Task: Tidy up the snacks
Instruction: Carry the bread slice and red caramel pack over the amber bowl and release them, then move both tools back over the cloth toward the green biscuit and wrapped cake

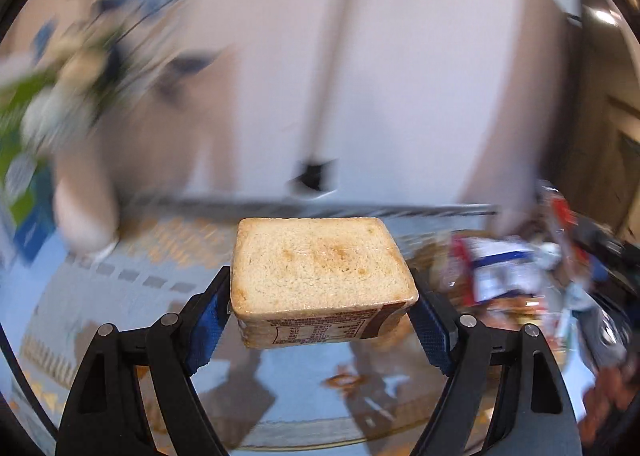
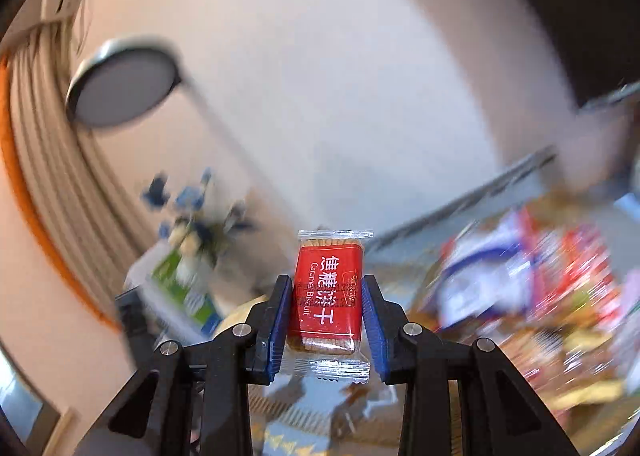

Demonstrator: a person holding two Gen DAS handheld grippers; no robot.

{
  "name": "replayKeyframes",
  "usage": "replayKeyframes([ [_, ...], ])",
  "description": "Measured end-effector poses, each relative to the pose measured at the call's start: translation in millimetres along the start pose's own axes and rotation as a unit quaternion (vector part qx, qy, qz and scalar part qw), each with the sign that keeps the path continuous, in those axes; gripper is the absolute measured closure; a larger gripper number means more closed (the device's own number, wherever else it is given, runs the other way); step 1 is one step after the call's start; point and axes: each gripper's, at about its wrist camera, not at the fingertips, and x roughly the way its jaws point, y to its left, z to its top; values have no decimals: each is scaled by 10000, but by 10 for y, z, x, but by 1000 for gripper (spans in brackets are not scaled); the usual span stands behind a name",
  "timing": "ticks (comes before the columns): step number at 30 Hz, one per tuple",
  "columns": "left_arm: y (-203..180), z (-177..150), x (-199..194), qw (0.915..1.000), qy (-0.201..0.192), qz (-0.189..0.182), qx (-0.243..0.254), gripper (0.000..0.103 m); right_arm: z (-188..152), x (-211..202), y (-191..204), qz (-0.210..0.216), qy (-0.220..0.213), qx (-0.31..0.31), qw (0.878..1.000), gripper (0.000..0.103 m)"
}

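My left gripper (image 1: 322, 306) is shut on a wrapped bread sandwich pack (image 1: 320, 276) and holds it flat above the patterned blue tablecloth (image 1: 120, 288). My right gripper (image 2: 326, 306) is shut on a red caramel biscuit packet (image 2: 328, 292), held upright between the blue pads (image 2: 280, 316) above the table. A blurred pile of snack packets lies at the right in both views, in the left wrist view (image 1: 516, 264) and in the right wrist view (image 2: 540, 288). Everything but the held items is motion-blurred.
A green and white box (image 2: 180, 288) stands by a vase of blue flowers (image 2: 196, 212) at the left; both also show in the left wrist view (image 1: 24, 128). A white wall is behind. A round lamp or mirror (image 2: 124, 88) stands at upper left.
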Motion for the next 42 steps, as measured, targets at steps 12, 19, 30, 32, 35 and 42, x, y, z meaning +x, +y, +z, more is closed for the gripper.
replayKeyframes([
  [12, -1449, 43, 466, 9763, 857, -1706, 1022, 21, 450, -545, -1297, -1406, -313, 991, 9846, 69],
  [19, -1468, -93, 695, 9749, 1175, -1553, 1075, 9, 404, -472, -1520, -1751, -48, 1188, 9774, 16],
  [30, -491, 290, 338, 9934, 714, -566, 691, 5, 380, -422, -1117, -1487, -298, 717, 9858, 16],
  [32, -277, 356, 317, 9947, 703, -207, 726, 5, 396, -377, -969, -1307, -303, 681, 9886, 16],
  [35, 60, 416, 294, 9939, 688, 302, 812, 5, 403, -236, -612, -888, -206, 546, 9943, 15],
  [42, 672, 233, 528, 9951, 882, 377, 221, 5, 113, 295, 270, -658, 434, 130, 9968, 13],
])
